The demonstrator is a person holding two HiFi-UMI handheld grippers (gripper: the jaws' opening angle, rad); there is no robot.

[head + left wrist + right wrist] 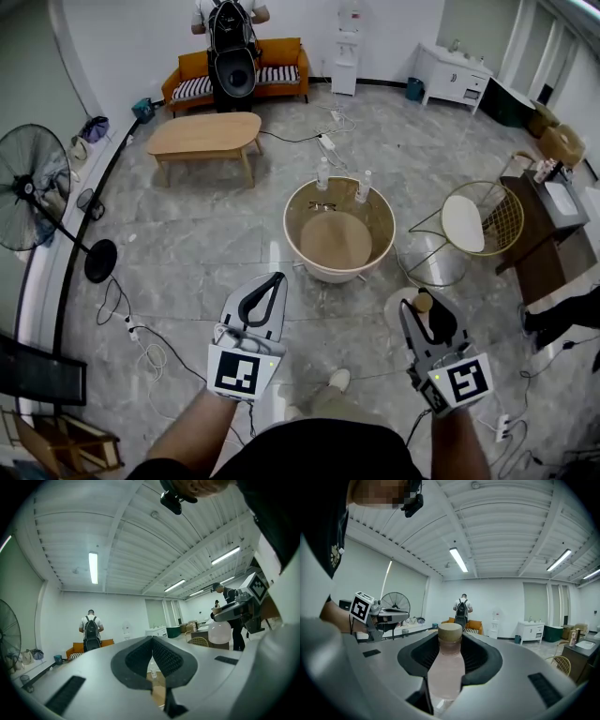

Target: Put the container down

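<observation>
- Pale pink, see-through plastic with a cork-coloured cap (450, 631): that is the container (446, 667), and it sits upright between the jaws of your right gripper (427, 314).
- Your right gripper's jaws are clamped on the container's neck, a dark pad pressing each side. The cap stands just past the jaw tips and the body hangs back toward the gripper's body.
- The container is up in the air with that gripper, over the grey marbled floor (187, 253) and touching nothing else.
- Your left gripper (272, 281) has its jaws brought together, their ribbed pads (140, 658) meeting at the tips with nothing between them.
- The two grippers are well apart, side by side, both pointing forward. From the left gripper, the right one and its container show off to the right.
- A round beige tub (291, 234) stands on the floor ahead of both sets of jaw tips, between the two grippers' lines and near them.
- Two small bottles (323, 174) stand upright on the tub's far rim, beyond the tub from your grippers.
- Farther ahead of the left gripper is a low wooden table (204, 136). Beyond it, a person with a backpack (231, 47) stands by an orange sofa (281, 66).
</observation>
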